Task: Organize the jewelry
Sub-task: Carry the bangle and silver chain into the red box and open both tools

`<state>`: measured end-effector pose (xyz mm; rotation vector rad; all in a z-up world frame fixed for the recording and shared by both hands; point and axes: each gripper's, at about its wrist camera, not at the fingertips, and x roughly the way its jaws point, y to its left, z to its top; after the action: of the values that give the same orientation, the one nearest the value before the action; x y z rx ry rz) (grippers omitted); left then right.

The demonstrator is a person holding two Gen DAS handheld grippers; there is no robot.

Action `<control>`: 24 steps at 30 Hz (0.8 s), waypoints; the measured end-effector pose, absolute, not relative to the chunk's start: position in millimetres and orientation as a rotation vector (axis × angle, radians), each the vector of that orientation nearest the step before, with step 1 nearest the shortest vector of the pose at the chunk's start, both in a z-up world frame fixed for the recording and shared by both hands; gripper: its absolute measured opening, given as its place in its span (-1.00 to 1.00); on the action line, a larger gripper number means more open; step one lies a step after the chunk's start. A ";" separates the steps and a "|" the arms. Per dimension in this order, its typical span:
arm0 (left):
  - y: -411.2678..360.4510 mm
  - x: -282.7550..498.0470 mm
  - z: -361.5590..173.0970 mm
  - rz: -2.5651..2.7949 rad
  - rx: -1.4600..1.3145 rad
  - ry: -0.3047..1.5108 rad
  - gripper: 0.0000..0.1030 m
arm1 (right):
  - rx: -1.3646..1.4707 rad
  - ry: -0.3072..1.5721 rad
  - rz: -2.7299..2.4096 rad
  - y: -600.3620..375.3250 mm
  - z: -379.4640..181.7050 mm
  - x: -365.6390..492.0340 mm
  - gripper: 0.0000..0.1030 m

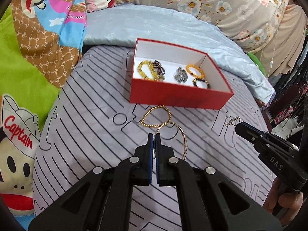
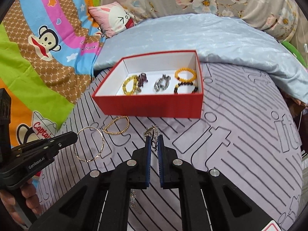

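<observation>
A red box (image 1: 173, 96) (image 2: 154, 105) with a white inside sits on the striped bedsheet and holds several bead bracelets and a silver chain piece (image 1: 181, 75) (image 2: 161, 83). My left gripper (image 1: 155, 134) is shut on a thin gold bangle (image 1: 181, 134) (image 2: 102, 142), held just above the sheet in front of the box. A twisted gold bracelet (image 1: 156, 116) (image 2: 117, 126) lies on the sheet between the bangle and the box. My right gripper (image 2: 154, 137) is shut on a silver chain bracelet (image 2: 153, 131) (image 1: 233, 120) that hangs down between and below the fingers.
A light blue blanket (image 2: 221, 38) lies behind the box. A cartoon monkey quilt (image 1: 28, 57) (image 2: 38, 57) bunches up at the left. A pink pillow (image 2: 113, 17) and floral bedding (image 1: 221, 2) are at the back. The bed's right edge drops off (image 1: 279, 105).
</observation>
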<state>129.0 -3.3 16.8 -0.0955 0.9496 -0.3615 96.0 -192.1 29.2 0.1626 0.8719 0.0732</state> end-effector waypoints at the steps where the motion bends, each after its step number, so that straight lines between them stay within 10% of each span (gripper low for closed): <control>1: -3.9 130.0 20.6 -0.364 -0.098 0.944 -0.98 | 0.159 0.863 0.074 -192.6 33.3 96.5 -0.89; 24: -43.9 243.8 60.6 -0.374 -0.162 0.819 -0.98 | 0.143 0.813 0.083 -208.7 48.5 211.1 -0.89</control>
<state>243.8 -43.9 60.6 -0.1618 0.8195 -0.3745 211.1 -208.7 48.5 0.1434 0.8134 0.0829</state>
